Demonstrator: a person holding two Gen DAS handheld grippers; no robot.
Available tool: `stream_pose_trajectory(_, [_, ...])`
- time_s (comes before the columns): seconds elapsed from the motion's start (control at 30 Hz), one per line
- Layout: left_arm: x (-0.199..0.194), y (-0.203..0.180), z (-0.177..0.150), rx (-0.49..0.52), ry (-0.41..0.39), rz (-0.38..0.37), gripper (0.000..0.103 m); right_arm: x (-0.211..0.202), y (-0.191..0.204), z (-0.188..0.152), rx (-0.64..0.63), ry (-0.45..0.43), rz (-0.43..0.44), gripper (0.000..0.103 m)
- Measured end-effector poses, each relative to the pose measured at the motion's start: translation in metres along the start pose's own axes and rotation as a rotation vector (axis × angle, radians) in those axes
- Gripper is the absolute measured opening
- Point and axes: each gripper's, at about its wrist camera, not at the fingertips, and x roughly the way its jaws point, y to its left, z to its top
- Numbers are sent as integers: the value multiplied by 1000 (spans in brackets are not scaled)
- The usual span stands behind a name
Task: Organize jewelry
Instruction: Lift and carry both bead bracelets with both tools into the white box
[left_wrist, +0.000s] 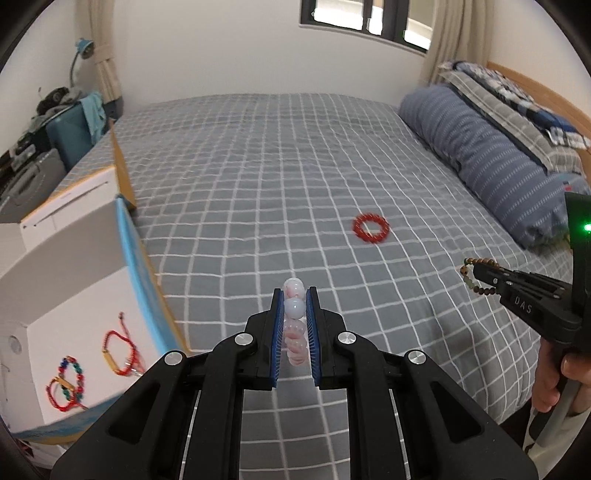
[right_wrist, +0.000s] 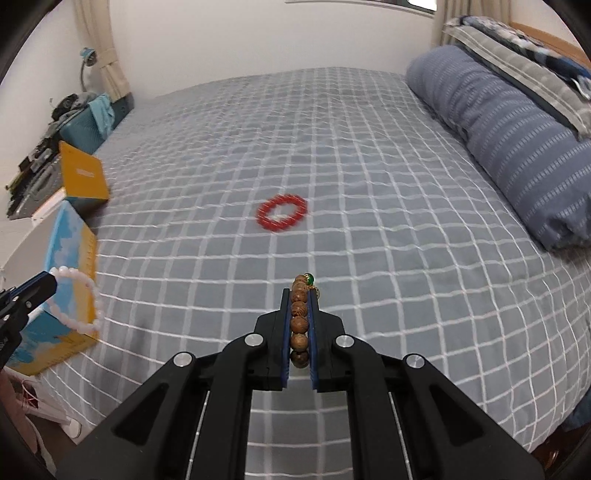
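Now your left gripper (left_wrist: 294, 314) clamps pink bracelet (left_wrist: 295, 325), right gripper (right_wrist: 299, 325) clamps wooden bracelet (right_wrist: 300, 321); carry both level toward white tray (left_wrist: 85, 295), lower left, probably box lid.

light: soft daylight, window (left_wrist: 365, 18) | blur: motion smear | edges: fisheye-bent, dark corners

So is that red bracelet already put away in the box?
No, the red bracelet lies alone on the checked bedspread, apart from the box at the bed's left edge.
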Motion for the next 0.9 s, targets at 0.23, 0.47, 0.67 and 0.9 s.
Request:
stream_pose_trajectory(0.23, [-22,49,15,-77,-39,72,12,-6,67,29,-69,-39,80,7])
stream_pose_trajectory(0.47, [-45,115,22,-171,-69,156,12,-10,148,50,-155,-58,175,7])
stream_pose_trajectory(0.67, [-63,181,17,-261,-84,234,12,-18,222,55,-246,-73,258,7])
stream_pose_trajectory(0.9, [-75,239,-9,-334,-61,326,12,-13,312,42,-354,-58,347,7])
